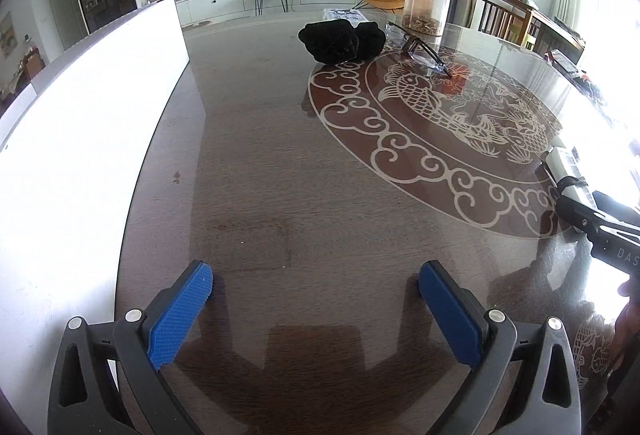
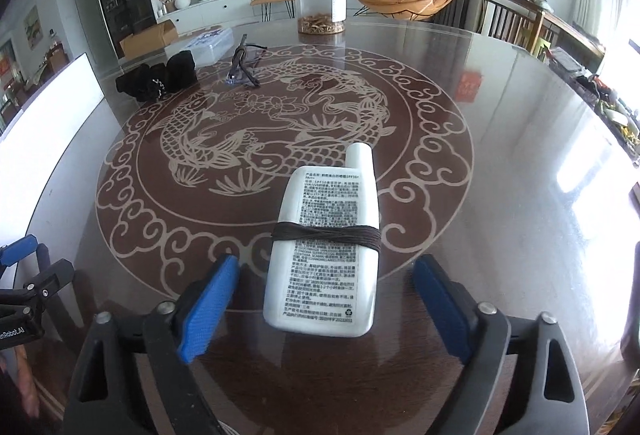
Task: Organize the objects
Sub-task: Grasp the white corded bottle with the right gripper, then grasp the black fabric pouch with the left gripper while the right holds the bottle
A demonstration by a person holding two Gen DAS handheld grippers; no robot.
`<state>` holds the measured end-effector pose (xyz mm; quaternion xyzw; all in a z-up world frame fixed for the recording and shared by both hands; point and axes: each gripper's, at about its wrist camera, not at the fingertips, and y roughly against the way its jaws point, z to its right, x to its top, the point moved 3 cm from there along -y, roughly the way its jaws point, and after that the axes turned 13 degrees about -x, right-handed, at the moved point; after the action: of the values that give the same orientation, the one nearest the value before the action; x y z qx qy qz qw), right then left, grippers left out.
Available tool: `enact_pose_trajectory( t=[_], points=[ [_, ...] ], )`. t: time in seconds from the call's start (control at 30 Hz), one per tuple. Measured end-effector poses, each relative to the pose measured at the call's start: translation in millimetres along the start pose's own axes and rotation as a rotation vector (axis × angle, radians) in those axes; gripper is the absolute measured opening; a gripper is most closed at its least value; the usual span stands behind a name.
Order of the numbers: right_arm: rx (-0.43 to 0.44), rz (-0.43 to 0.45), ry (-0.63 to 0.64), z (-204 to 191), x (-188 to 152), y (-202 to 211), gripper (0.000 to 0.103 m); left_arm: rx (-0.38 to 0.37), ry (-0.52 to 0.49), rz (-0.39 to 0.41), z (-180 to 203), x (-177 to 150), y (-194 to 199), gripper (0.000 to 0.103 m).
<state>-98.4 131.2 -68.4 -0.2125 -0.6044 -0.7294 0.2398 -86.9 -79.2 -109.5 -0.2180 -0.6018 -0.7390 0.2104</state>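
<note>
A white flat bottle [image 2: 326,247] with a dark band wound round its middle lies on the glass table, between the blue pads of my open right gripper [image 2: 324,295], which do not touch it. The bottle also shows at the right edge of the left wrist view [image 1: 568,171]. My left gripper [image 1: 316,311] is open and empty above bare table near the front left. Black gloves [image 1: 342,41] [image 2: 158,77] and a pair of glasses [image 1: 420,47] [image 2: 244,65] lie at the far side.
A clear jar [image 1: 426,5] [image 2: 320,3] with dried bits stands at the far edge. A clear plastic box [image 2: 208,43] lies behind the gloves. A white board [image 1: 80,107] stands along the table's left. The table [image 1: 280,175] carries a fish pattern.
</note>
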Motion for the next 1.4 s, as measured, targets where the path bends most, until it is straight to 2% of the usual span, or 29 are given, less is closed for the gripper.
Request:
enact_pose_trajectory(
  t=[0.2,0.37,0.43,0.5,0.57,0.6,0.7,0.8,0.87,0.97,1.03,1.13,1.27,1.33,1.4],
  points=[
    [0.001,-0.007,0.020,-3,0,-3,0.097,0.009,0.012,-0.005,2,10,-8,0.103],
    [0.006,-0.008,0.023,-4,-1,-4,0.098,0.020,0.030,-0.009,5,43,-32,0.103],
    [0.012,-0.007,0.020,-3,-1,-4,0.099,0.010,0.022,-0.030,7,54,-40,0.103],
    [0.019,-0.006,0.015,-3,-2,-3,0.099,0.007,0.016,-0.088,9,69,-50,0.103],
    [0.026,-0.005,0.011,-2,-1,-3,0.099,0.049,-0.050,-0.136,16,90,-58,0.103],
    [0.028,-0.004,0.009,-2,-1,-3,0.099,0.051,-0.093,-0.128,20,100,-58,0.103],
    [0.033,-0.005,0.009,-2,-1,-3,0.100,0.006,-0.206,-0.095,32,137,-55,0.103],
    [0.037,-0.005,0.008,-2,-1,-3,0.101,-0.096,-0.252,-0.142,32,171,-63,0.103],
    [0.039,-0.005,0.008,-1,-1,-3,0.101,-0.133,-0.285,-0.159,29,189,-71,0.103],
    [0.040,-0.005,0.007,-2,-1,-4,0.101,-0.147,-0.314,-0.174,26,202,-86,0.103],
    [0.042,-0.005,0.006,-2,-1,-4,0.101,-0.150,-0.322,-0.189,22,207,-97,0.103],
    [0.044,-0.004,0.004,-2,-1,-4,0.101,-0.116,-0.308,-0.182,18,215,-117,0.103],
    [0.048,-0.004,-0.001,-2,0,-3,0.101,-0.104,-0.216,-0.226,10,216,-141,0.103],
    [0.052,-0.003,-0.005,-1,0,-3,0.101,-0.137,-0.188,-0.211,12,210,-142,0.093],
    [0.053,-0.003,-0.006,-1,0,-3,0.101,-0.139,-0.190,-0.151,16,206,-133,0.050]
  ],
)
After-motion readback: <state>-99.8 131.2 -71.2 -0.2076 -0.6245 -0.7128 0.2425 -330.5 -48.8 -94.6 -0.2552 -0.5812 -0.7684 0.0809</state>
